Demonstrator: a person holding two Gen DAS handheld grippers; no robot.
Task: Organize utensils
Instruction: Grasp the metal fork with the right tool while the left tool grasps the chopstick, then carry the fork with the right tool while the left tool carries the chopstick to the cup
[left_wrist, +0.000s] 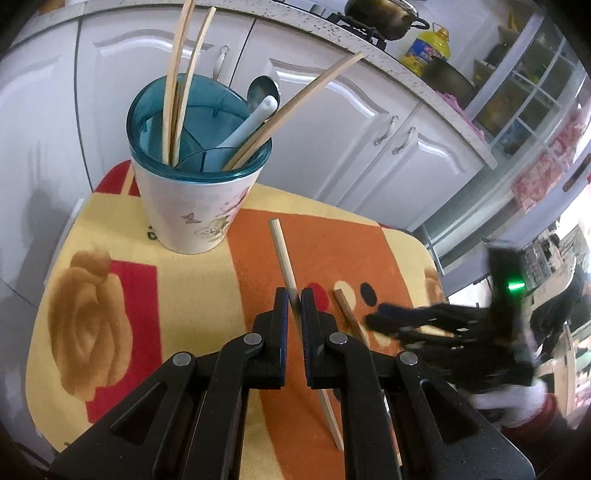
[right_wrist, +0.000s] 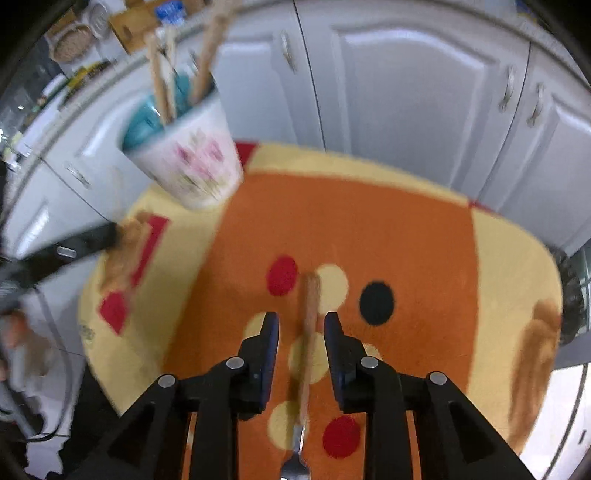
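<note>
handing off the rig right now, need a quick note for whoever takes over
Left gripper: nearly shut around a chopstick on the mat; whether it grips yet is unclear.
Right gripper: open, straddling the wooden-handled fork lying on the mat.
Cup: upright at the mat's far side, already holding several chopsticks, a metal spoon and a white spoon.
Left to do: chopstick and fork into the cup.

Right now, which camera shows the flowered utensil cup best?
The left wrist view: the utensil cup is sharp, with its teal insert, chopsticks and spoons visible inside. The right wrist view shows it blurred, near the upper left.
</note>
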